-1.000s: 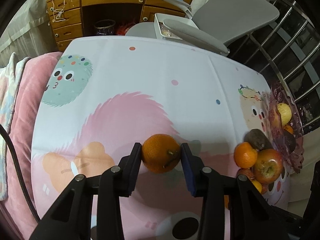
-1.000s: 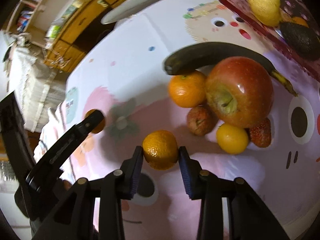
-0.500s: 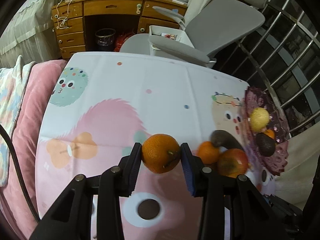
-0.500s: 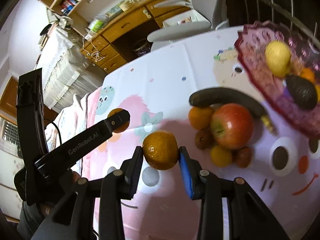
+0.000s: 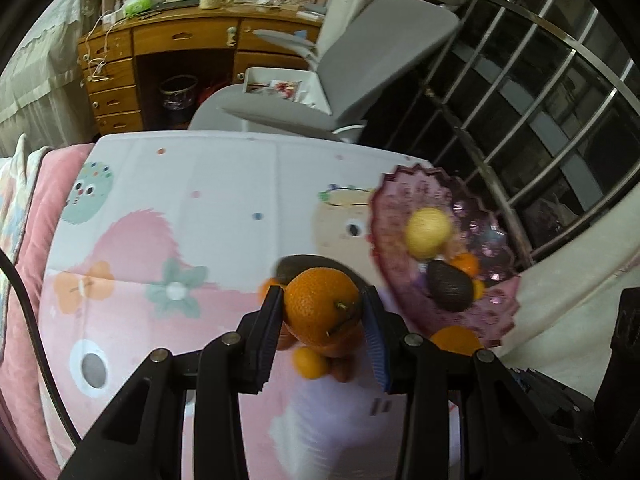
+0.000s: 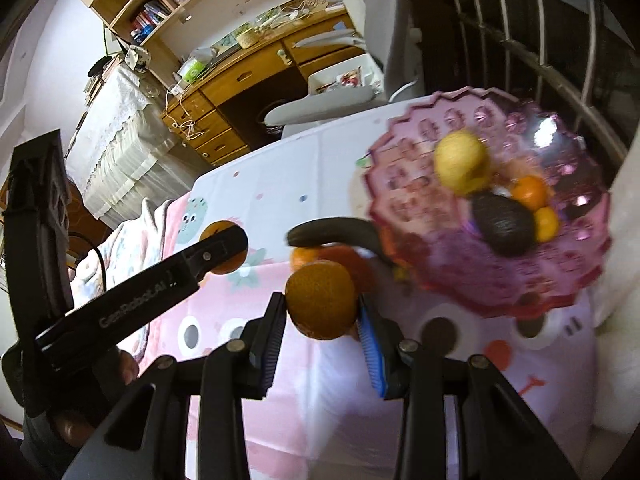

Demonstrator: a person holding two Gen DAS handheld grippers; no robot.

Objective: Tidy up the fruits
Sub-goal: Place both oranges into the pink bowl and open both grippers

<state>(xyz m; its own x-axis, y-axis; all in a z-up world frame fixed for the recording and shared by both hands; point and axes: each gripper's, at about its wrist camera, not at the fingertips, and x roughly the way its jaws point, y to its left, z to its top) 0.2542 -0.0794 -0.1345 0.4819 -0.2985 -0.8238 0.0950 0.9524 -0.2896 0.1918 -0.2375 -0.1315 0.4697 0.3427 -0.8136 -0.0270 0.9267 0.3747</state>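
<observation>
An orange (image 5: 323,305) sits clamped in the left gripper's (image 5: 322,322) jaws and another orange (image 6: 321,300) in the right gripper's (image 6: 322,322), both carried above the surface near the pink bowl (image 6: 412,184), so next comes lowering each in and letting go.

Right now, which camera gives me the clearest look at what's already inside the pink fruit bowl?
The right wrist view. The pink bowl fills the upper right there, with the yellow fruit, avocado and two small oranges all visible. In the left wrist view the bowl is smaller and more edge-on, its near rim partly hidden behind the left gripper.
</observation>
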